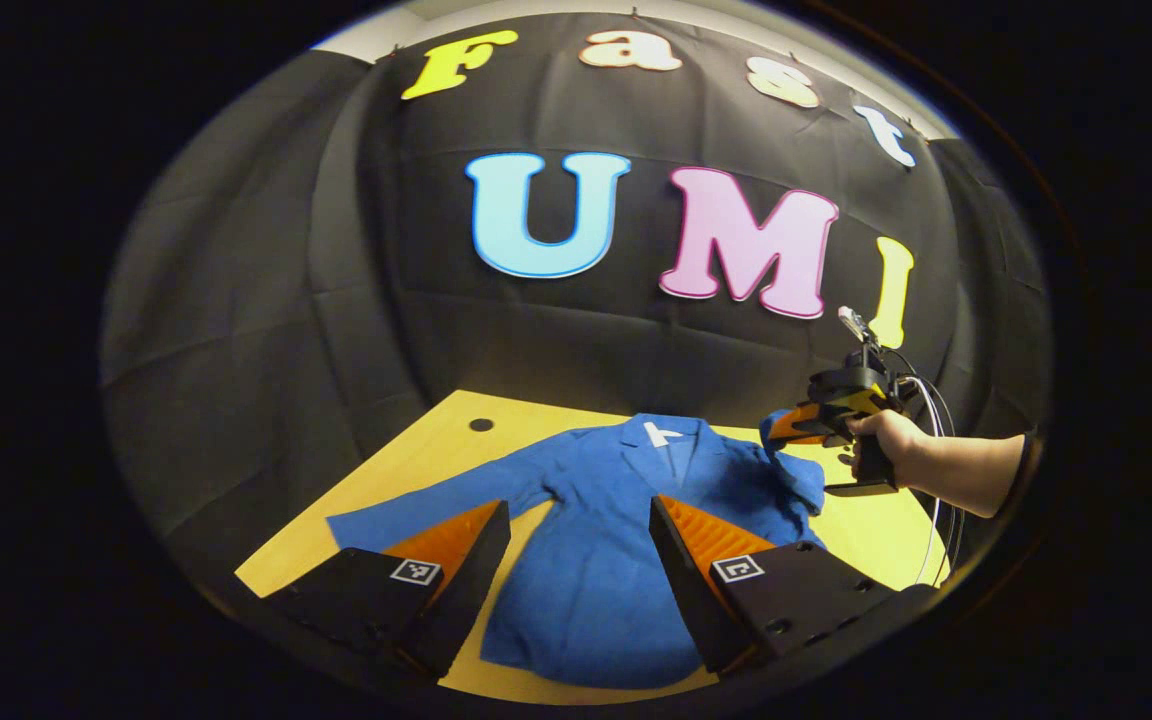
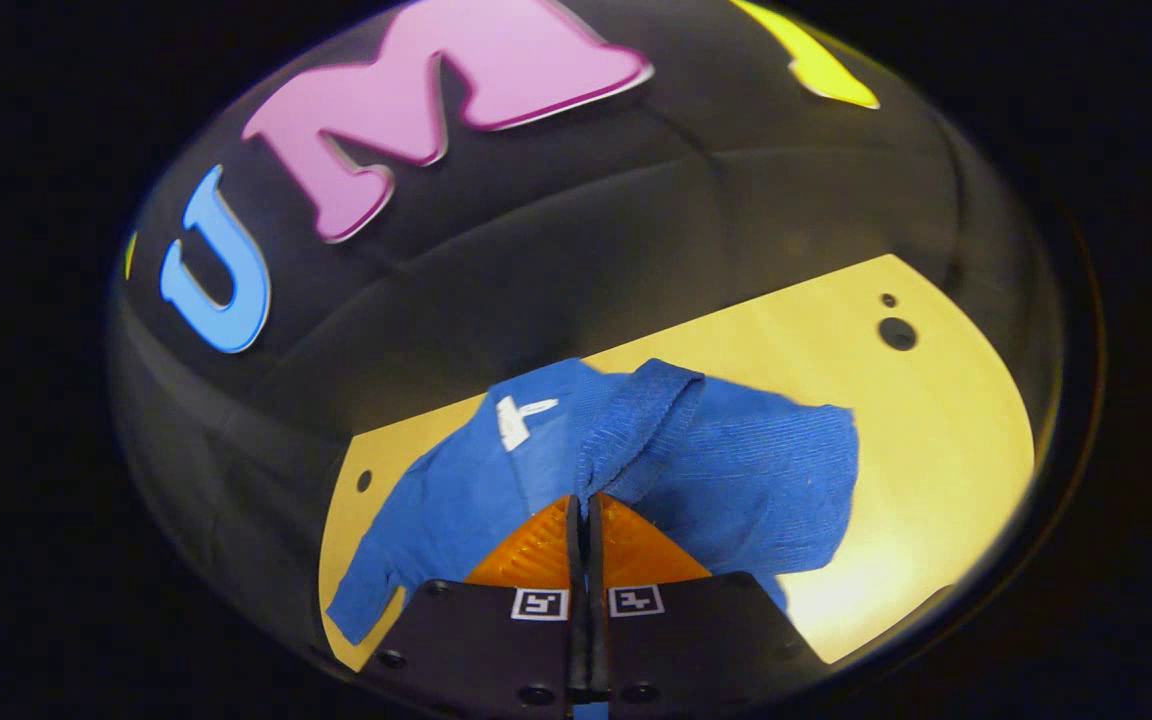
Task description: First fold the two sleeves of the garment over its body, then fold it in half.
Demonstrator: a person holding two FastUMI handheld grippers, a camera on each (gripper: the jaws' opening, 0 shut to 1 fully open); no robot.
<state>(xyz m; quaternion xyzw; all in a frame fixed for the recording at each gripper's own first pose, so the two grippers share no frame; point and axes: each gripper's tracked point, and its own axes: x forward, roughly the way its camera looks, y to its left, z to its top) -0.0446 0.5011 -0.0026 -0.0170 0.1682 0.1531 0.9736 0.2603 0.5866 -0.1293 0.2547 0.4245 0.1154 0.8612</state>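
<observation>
Left gripper view: blue garment (image 1: 596,560) lying flat on yellow table (image 1: 416,440), collar toward booth wall, hem toward camera, long axis running near-to-far; one sleeve (image 1: 416,505) stretching out left. Left gripper (image 1: 576,530) hovering above hem, jaws spread wide, holding nothing. Right gripper (image 1: 786,428) w/ hand (image 1: 886,440) reaching in from right, forearm level, lifting other sleeve. Right gripper view: right gripper (image 2: 586,505) pinching closed on sleeve cuff (image 2: 636,420), fabric bunching over garment body.
</observation>
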